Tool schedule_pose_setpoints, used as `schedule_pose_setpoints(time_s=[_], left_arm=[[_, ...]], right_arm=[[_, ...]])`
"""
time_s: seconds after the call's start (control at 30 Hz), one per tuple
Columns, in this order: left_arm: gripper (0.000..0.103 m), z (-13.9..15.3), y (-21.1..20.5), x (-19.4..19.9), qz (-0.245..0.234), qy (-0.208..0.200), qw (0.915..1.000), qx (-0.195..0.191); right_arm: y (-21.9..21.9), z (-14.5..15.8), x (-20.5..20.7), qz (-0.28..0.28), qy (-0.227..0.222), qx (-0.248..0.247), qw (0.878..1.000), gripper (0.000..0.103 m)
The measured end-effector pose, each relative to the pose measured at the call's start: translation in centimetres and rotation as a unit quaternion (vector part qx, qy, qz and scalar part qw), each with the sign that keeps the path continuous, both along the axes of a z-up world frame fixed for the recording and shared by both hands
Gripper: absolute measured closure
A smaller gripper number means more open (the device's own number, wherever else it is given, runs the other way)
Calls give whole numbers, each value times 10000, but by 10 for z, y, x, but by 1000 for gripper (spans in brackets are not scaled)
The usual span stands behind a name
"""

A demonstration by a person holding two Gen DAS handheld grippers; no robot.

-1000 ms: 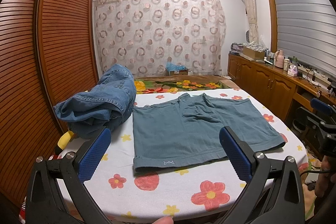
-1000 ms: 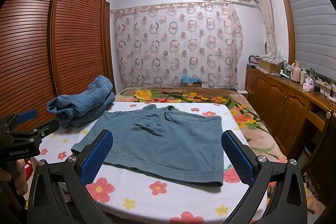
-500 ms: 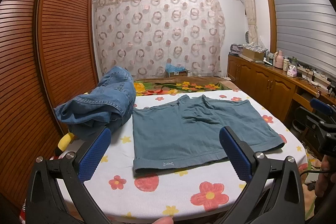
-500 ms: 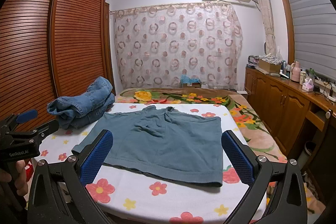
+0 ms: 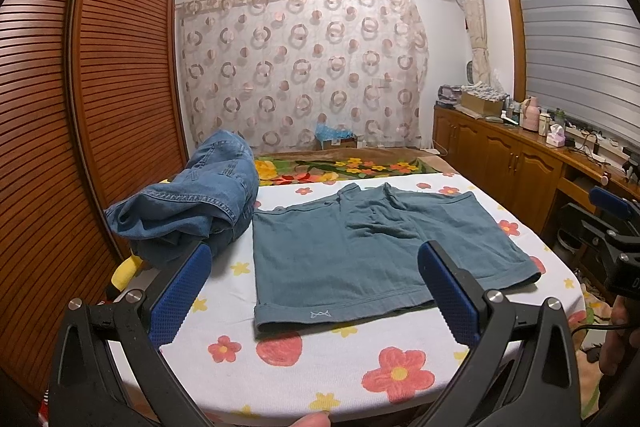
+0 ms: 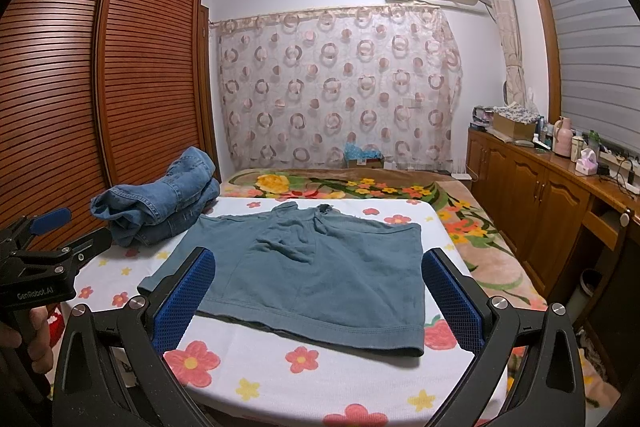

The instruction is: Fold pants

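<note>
So here's where I'm at; both grippers hanging off the near edge of the table, nothing grabbed. Left gripper (image 5: 314,289) has its jaws spread wide and empty; right gripper (image 6: 318,293) same deal, wide and holding nothing. I can spot each one at the edge of the other's view too, both well clear of the cloth.

Just past them is the table (image 6: 260,371) with its flowery cover; the shorts (image 5: 372,251) lie flat in the middle of it, hems toward me, waistband at the far side, a few wrinkles round the crotch. Next to them on the left, a heap of jeans (image 5: 192,207), about touching the shorts' far left corner from what I can see.

My read: folding hasn't started, this is the line-up step. Next move probably wants one side pinched at hem and waistband; then carried across onto the other leg. The thin hem lying flush on the cover could be fiddly to get a finger under.
</note>
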State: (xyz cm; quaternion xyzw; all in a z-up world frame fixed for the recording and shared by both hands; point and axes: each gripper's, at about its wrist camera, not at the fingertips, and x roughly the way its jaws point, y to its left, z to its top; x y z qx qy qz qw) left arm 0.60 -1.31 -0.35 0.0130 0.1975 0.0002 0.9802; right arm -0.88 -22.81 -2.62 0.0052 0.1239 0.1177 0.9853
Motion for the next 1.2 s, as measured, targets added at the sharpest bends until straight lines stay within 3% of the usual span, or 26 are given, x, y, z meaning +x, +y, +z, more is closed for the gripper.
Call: schedule_pose_setpoints(time_s=[0.7,1.2], left_arm=[[0,11,-9,-6,82,19,10000,-1],[0,-33,7,27,-34,606,9982,21]], right_arm=[[0,-4,3,-35,79,21,10000,0],[-8,-14,23,17,468,-94,9989,4]])
